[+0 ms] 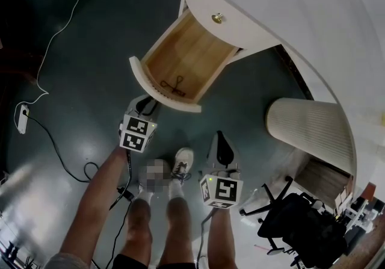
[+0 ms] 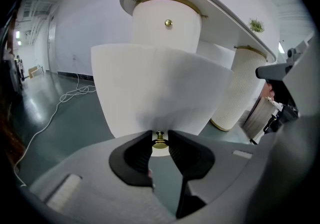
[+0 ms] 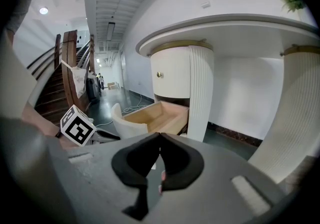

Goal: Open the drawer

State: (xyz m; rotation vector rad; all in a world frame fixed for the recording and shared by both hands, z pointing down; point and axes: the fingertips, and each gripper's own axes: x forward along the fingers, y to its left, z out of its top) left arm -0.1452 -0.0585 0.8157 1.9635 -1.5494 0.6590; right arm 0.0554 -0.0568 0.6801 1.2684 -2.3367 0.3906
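Note:
The lower drawer (image 1: 183,60) stands pulled well out of the white curved desk pedestal, its wooden inside showing. A small dark wire object (image 1: 174,86) lies in it. My left gripper (image 1: 146,105) is at the drawer's rounded white front (image 2: 160,87), shut on the small brass knob (image 2: 160,141), which sits between the two black pads. Above it, the upper drawer with its own brass knob (image 1: 218,18) is closed. My right gripper (image 1: 221,148) hangs back near the person's feet, shut with nothing between its fingertips (image 3: 160,137). The open drawer (image 3: 150,115) also shows in the right gripper view.
A second ribbed white pedestal (image 1: 310,129) stands to the right under the desk top (image 1: 313,15). A black office chair (image 1: 298,219) is at the lower right. A white cable (image 1: 60,30) and power strip (image 1: 22,118) lie on the dark floor at left. Stairs (image 3: 70,72) rise beyond.

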